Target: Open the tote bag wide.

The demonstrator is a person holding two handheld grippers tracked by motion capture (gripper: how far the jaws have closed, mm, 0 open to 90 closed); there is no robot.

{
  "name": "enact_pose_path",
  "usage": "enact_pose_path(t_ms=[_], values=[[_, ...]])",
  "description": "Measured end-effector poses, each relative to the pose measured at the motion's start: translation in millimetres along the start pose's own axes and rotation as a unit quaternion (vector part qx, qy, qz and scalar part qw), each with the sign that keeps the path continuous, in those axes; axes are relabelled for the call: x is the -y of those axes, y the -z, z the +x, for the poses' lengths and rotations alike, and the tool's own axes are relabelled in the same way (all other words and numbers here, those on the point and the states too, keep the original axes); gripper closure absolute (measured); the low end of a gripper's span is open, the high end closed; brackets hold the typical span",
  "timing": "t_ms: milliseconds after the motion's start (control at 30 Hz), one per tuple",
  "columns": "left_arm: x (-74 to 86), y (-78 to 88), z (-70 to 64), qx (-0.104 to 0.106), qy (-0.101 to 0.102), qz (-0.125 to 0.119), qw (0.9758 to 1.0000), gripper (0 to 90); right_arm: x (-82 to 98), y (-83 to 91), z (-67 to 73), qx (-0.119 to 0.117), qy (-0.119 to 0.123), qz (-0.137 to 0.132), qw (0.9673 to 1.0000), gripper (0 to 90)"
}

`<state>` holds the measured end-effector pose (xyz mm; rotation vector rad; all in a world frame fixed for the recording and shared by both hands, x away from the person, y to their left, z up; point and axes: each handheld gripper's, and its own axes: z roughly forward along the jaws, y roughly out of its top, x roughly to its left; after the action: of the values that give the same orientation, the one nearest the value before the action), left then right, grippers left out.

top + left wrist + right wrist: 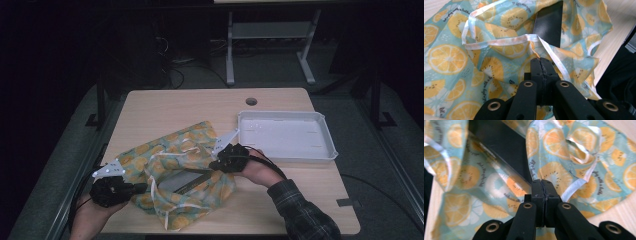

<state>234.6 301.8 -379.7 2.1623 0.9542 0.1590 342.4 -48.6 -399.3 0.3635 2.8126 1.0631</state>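
A light-blue cloth bag (pixel 175 147) printed with orange and kiwi slices lies crumpled on the wooden table (pixel 170 105). A dark flat object (pixel 182 182) shows through its mouth. My left gripper (pixel 142 187) is at the bag's near left edge. In the left gripper view its jaws (pixel 541 61) are shut, pinching the bag (pixel 449 57) by its white hem, with the dark object (pixel 549 25) beyond. My right gripper (pixel 216 165) is at the bag's right edge. There too the jaws (pixel 541 182) are shut on the fabric (pixel 554 172) beside the dark object (pixel 506 147).
A white plastic tray (pixel 320 150) stands at the right of the table, close behind my right hand. A round cable hole (pixel 251 101) sits near the far edge. A desk frame (pixel 230 50) stands on the floor beyond the table.
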Motion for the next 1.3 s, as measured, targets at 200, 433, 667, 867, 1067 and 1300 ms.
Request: enact_pose_path(t_ms=[200, 433, 667, 867, 1067, 1300], values=[[11.1, 3.9, -3.2, 0.0, -0.007, 0.007, 1.0, 89.8, -1.1, -1.1, -8.2, 0.032, -0.026, 0.0, 0.9992, 88.6], [28.4, -0.9, -5.6, -0.007, -0.014, 0.038, 0.9992, 89.8, -2.6, -13.3, -18.3, 0.051, -0.043, -0.004, 0.9978, 88.6], [39.7, -13.7, -2.2, -0.032, -0.019, 0.089, 0.9954, 89.8, -1.1, -30.4, -24.9, 0.061, -0.067, 0.004, 0.9959, 88.6], [41.3, -27.3, 0.8, -0.047, -0.04, 0.123, 0.9904, 89.8, 7.8, -42.9, -26.3, 0.058, -0.07, 0.026, 0.9955, 88.6], [37.4, -35.6, 5.7, -0.073, -0.058, 0.147, 0.9847, 89.8, 15.0, -51.1, -23.8, 0.058, -0.057, 0.052, 0.9953, 88.6], [27.4, -40.0, 19.0, -0.091, -0.069, 0.153, 0.9816, 89.8, 20.6, -46.2, -16.2, 0.056, -0.044, 0.07, 0.995, 88.6]])
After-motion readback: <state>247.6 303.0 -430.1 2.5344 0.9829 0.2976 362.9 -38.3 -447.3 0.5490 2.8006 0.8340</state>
